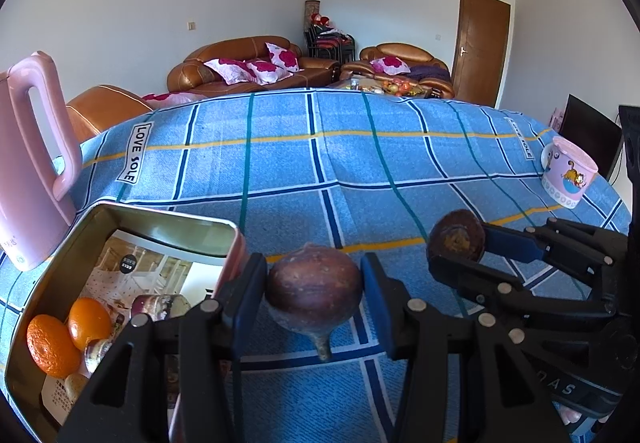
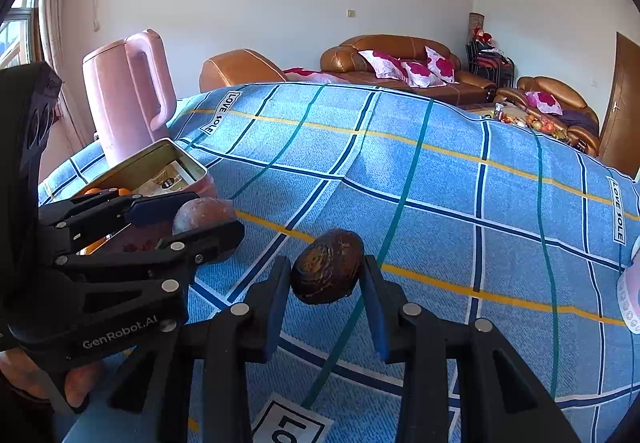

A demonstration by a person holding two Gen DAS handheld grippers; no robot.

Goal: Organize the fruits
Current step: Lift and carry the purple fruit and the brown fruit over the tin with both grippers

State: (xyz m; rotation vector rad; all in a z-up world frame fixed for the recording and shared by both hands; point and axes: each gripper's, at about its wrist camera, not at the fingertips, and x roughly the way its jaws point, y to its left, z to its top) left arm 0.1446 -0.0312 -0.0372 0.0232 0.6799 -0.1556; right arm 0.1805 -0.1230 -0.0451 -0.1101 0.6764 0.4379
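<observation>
My left gripper (image 1: 314, 297) is shut on a round purple-brown fruit with a stem (image 1: 314, 293), held just right of an open metal tin (image 1: 48, 283). The tin holds two oranges (image 1: 52, 345) and small packets. My right gripper (image 2: 326, 283) is shut on a dark brown wrinkled fruit (image 2: 326, 267) above the blue plaid cloth. The right gripper and its fruit (image 1: 456, 237) also show in the left wrist view, and the left gripper with its fruit (image 2: 204, 217) shows in the right wrist view beside the tin (image 2: 160, 159).
A pink kettle (image 1: 28, 163) stands behind the tin at the table's left edge. A pink cartoon mug (image 1: 568, 173) stands at the right edge. The blue plaid cloth (image 1: 320, 163) covers the table. Sofas and a door lie beyond.
</observation>
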